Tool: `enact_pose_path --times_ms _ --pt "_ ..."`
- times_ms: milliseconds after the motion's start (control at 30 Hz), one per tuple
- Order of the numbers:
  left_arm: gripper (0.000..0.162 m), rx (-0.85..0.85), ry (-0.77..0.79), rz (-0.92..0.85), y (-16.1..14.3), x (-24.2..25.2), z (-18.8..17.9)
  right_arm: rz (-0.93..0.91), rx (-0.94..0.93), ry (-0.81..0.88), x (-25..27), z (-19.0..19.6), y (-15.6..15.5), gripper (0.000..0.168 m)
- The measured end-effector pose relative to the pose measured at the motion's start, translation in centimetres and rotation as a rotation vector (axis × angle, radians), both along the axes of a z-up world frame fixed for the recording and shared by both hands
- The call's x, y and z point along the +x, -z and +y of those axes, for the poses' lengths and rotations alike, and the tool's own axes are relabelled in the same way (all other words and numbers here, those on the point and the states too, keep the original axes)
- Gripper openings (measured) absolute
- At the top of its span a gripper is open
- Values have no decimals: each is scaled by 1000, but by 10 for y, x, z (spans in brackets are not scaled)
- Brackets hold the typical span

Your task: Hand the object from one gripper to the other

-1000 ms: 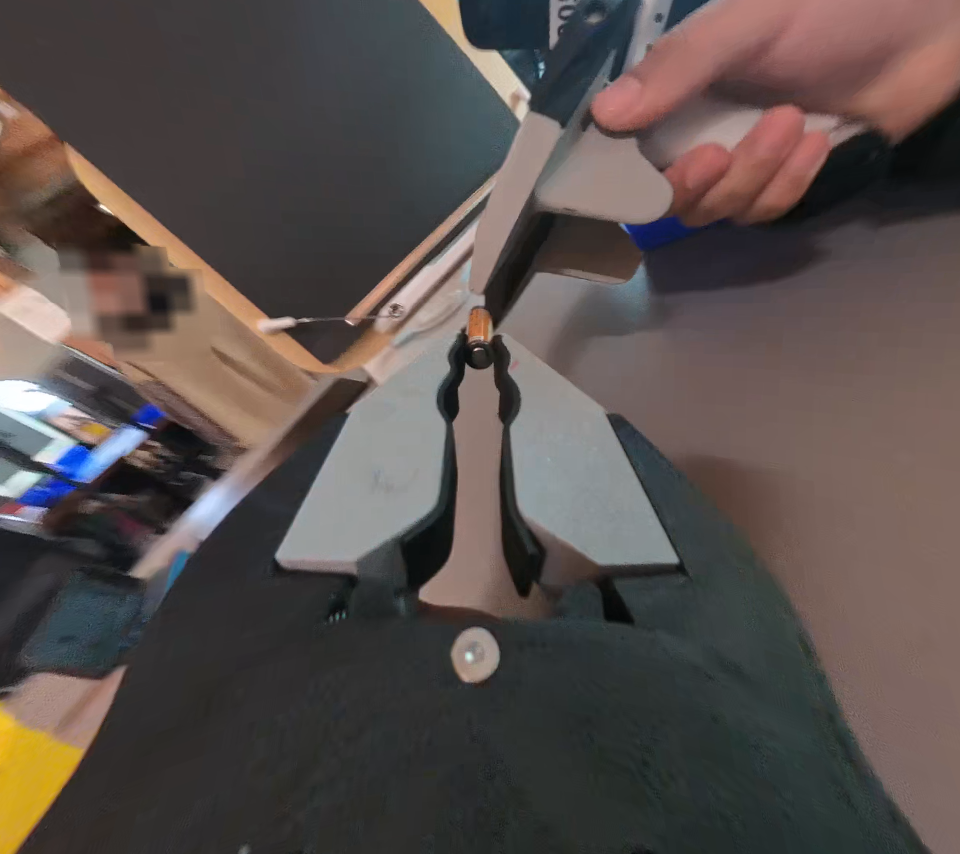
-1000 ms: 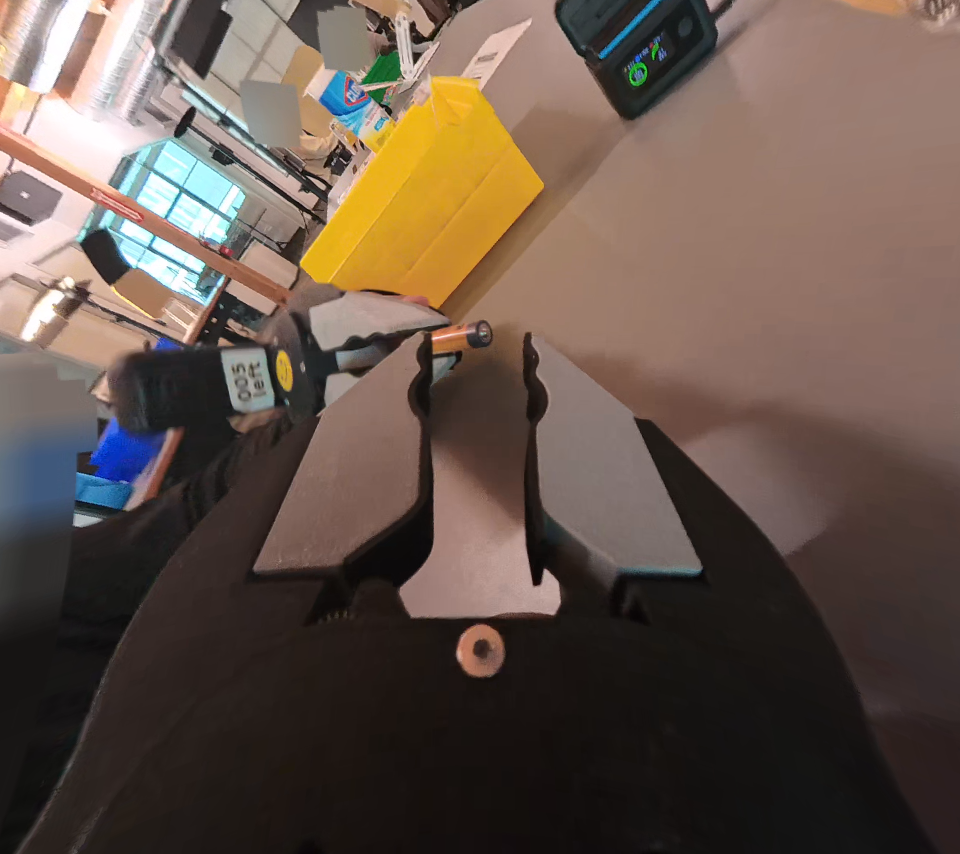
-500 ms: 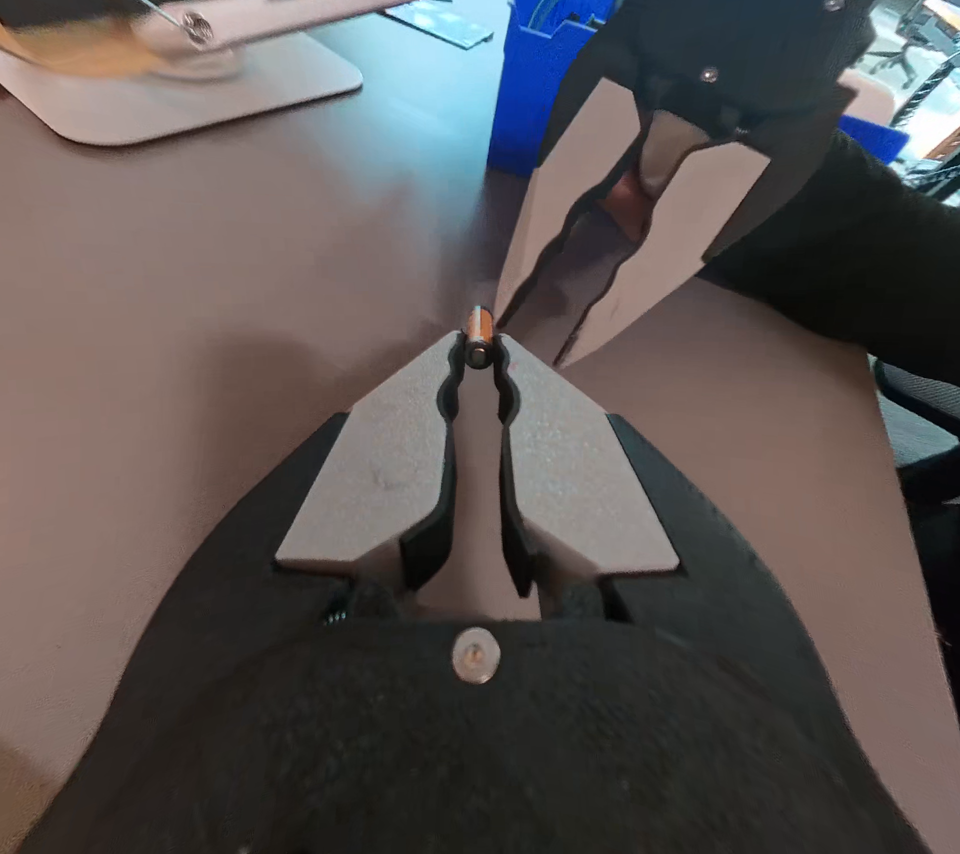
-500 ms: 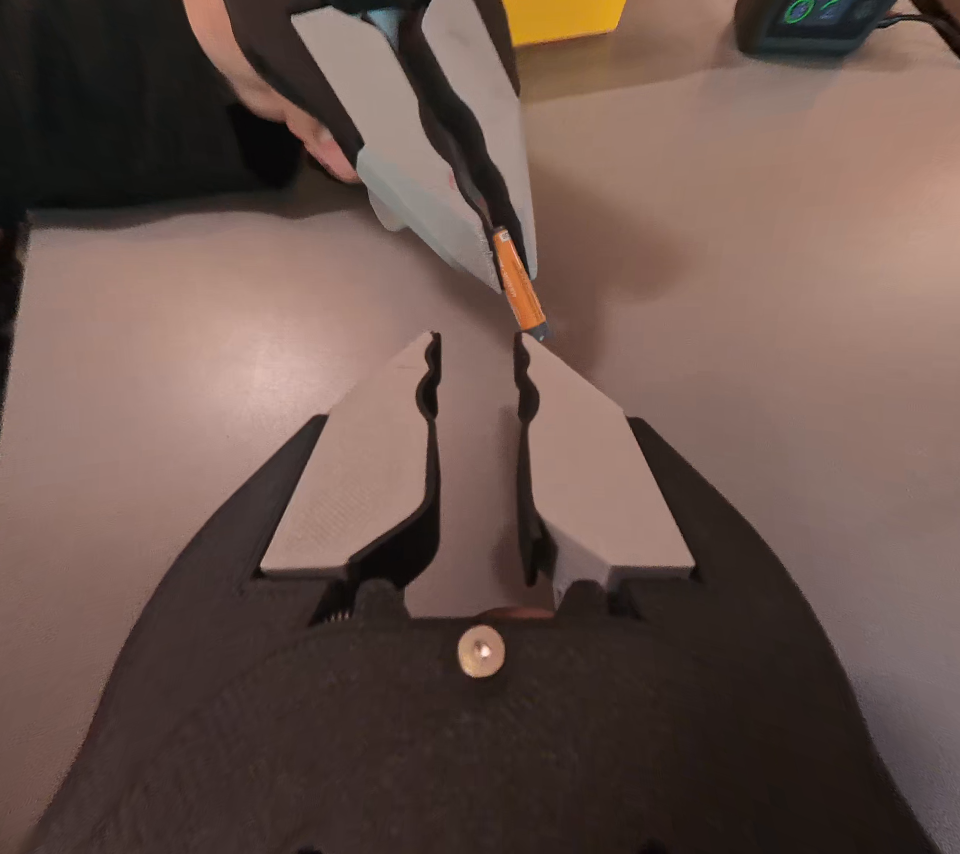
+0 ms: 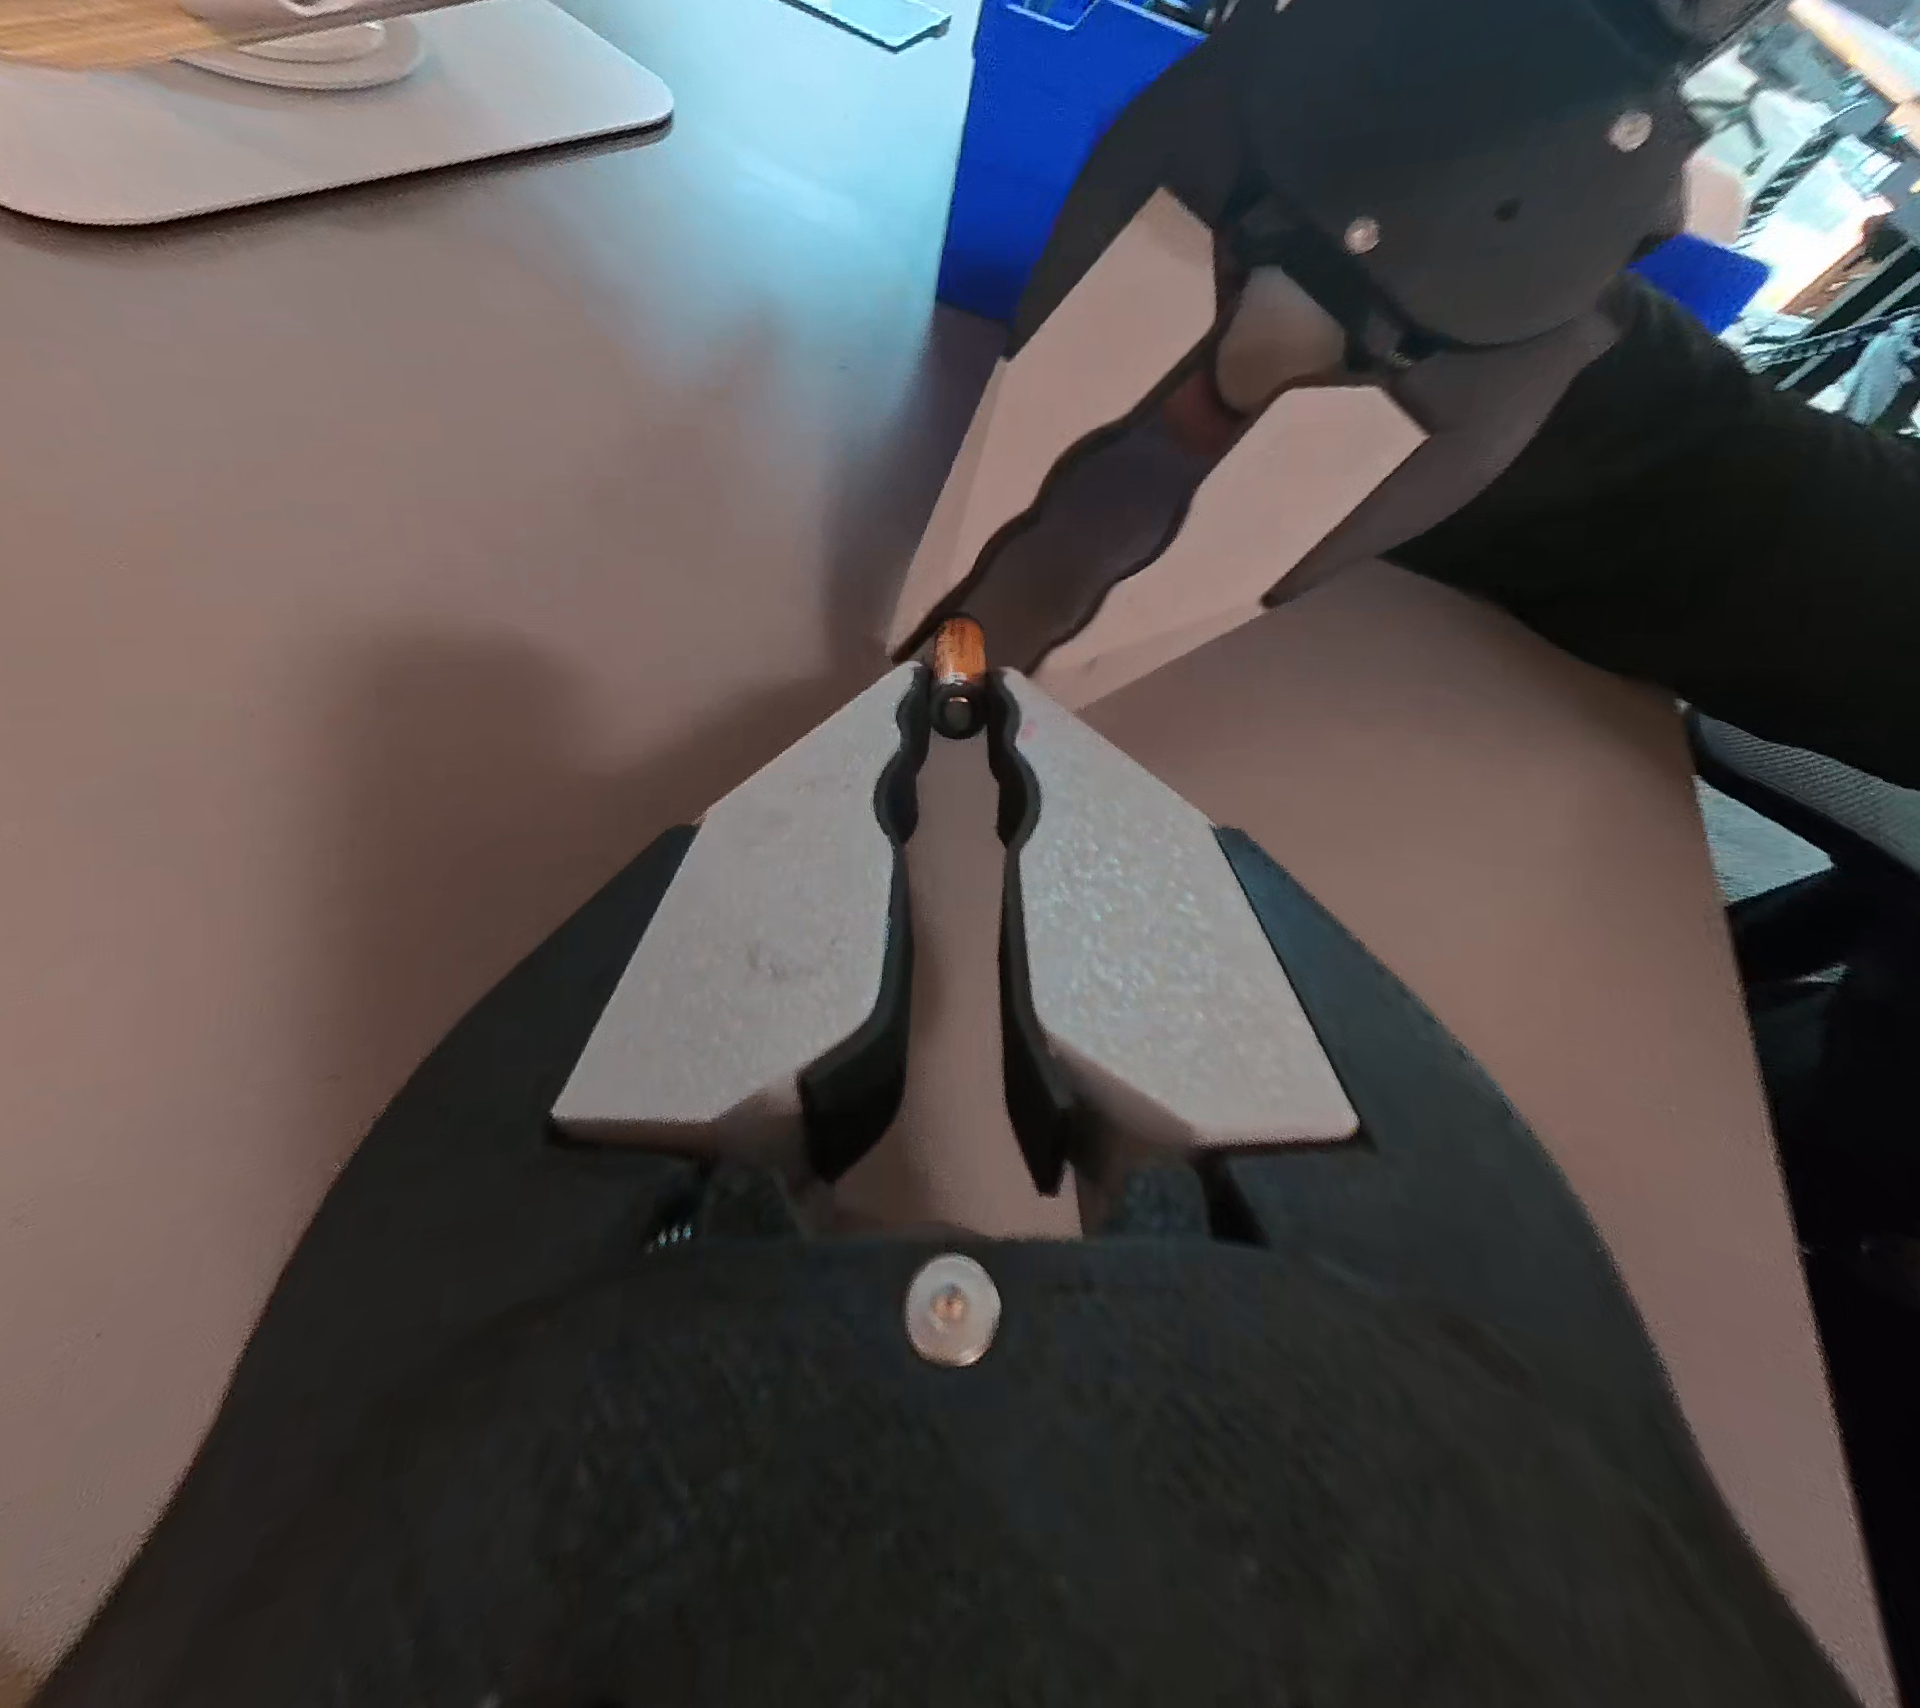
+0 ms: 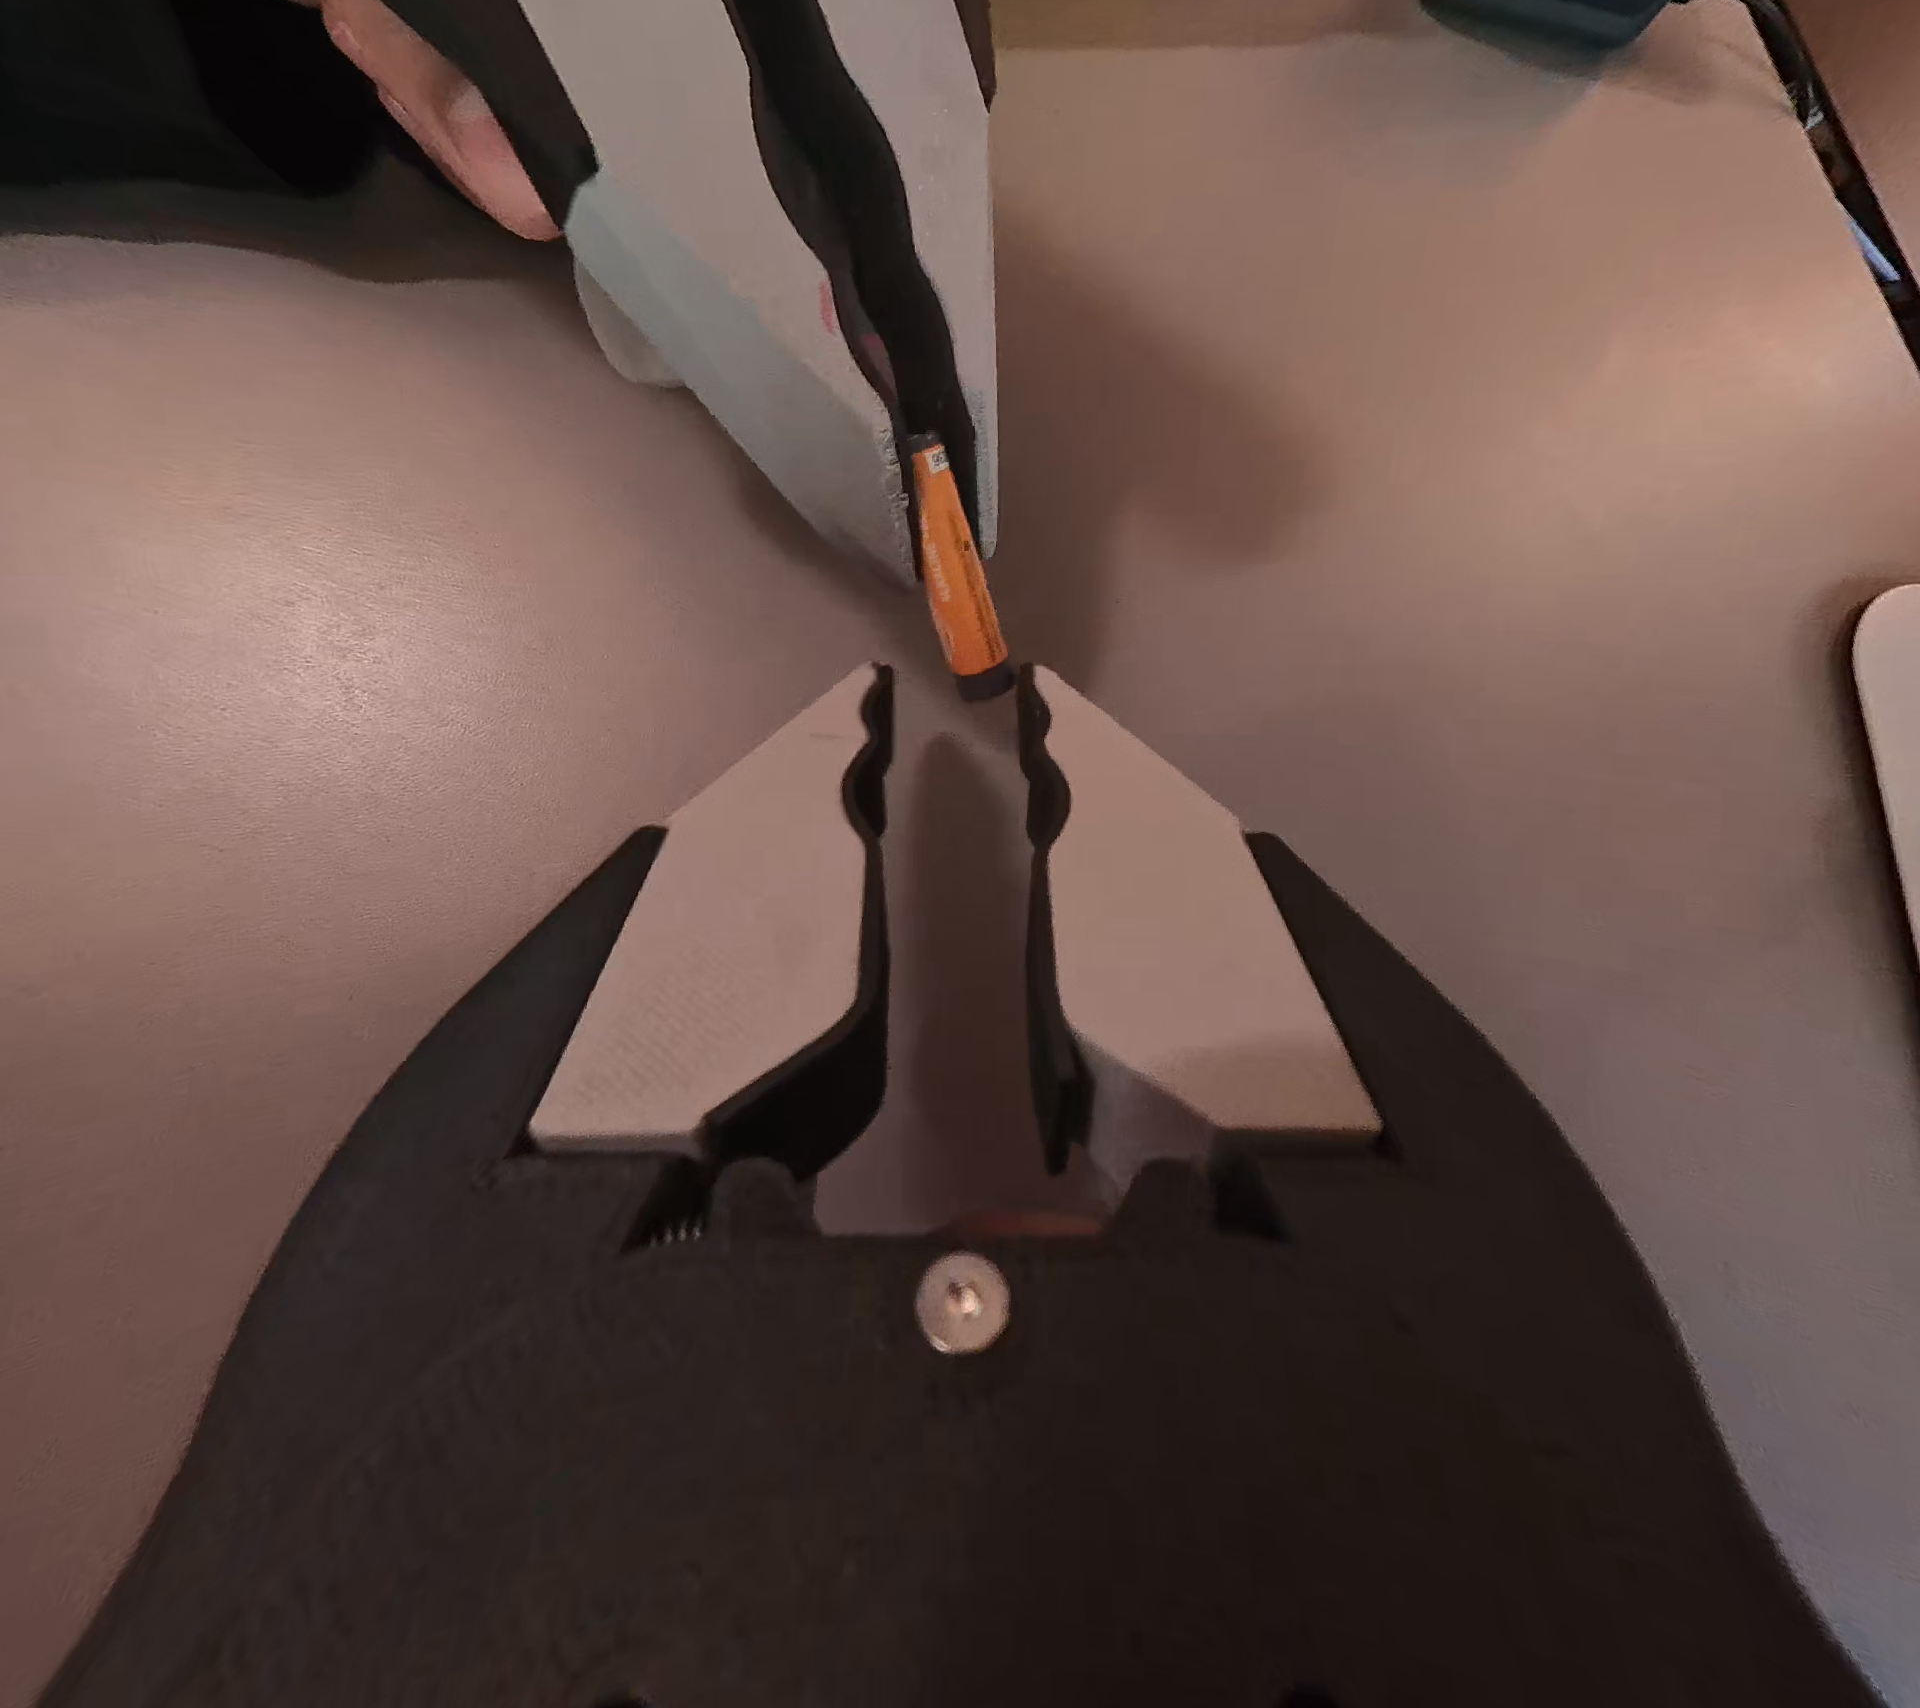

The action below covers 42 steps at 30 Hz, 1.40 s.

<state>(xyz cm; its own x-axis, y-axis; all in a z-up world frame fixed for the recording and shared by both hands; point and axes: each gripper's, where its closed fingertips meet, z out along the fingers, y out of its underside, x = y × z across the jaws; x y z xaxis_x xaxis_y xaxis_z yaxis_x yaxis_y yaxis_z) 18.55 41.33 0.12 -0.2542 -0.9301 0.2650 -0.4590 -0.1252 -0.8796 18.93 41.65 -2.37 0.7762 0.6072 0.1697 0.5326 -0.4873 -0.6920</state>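
Two hand-held grippers of matching build: the left gripper [image 5: 956, 694] and the right gripper [image 6: 951, 684] each have a textured black body that fans out like wings, a single silver screw set at the centre, and two pale grey wedge-shaped fingers [image 5: 790, 910] lined along their inner edges with wavy black pads. Small silver screws dot the right gripper's black housing. The person holding them wears a black sleeve [image 5: 1704, 557].
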Motion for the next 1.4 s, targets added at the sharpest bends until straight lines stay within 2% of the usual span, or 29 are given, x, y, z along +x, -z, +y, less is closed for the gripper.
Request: enact_pose_path --times_ms 67,167,300,467,600,667,733,800,867,933,1100,1200,1267,1400 --pt "8 -10 8 1 0 -1 -1 -19 15 11 0 3 1 9" --pt "8 -20 -1 -11 -3 0 1 10 16 26 0 5 -1 9" --pt "9 -51 -18 -32 -8 2 3 143 -30 37 -2 4 -5 9" --pt "14 56 -70 -5 2 5 12 326 -106 74 0 3 -13 8" --pt "26 132 -111 -7 2 6 19 417 -142 138 10 5 -15 7" --pt "25 220 -173 -16 1 7 32 423 -160 178 17 7 -11 7" --pt "25 422 -262 -46 -2 9 49 461 -199 196 18 6 -8 7" --pt "24 640 -282 -95 -5 10 53 505 -232 211 17 6 -5 7" --pt "22 729 -256 -86 3 11 49 500 -252 237 20 6 1 7" --pt "29 735 -174 -61 11 12 36 483 -257 247 21 7 5 7" --pt "28 727 -142 -102 7 16 22 630 -260 209 11 7 -12 7" --pt "21 769 -124 -82 12 17 20 695 -262 176 7 4 -22 7" --pt "8 805 -109 -106 11 18 17 721 -270 160 4 2 -26 7" --pt "8 820 -97 -93 14 19 15 723 -277 163 6 1 -25 7"
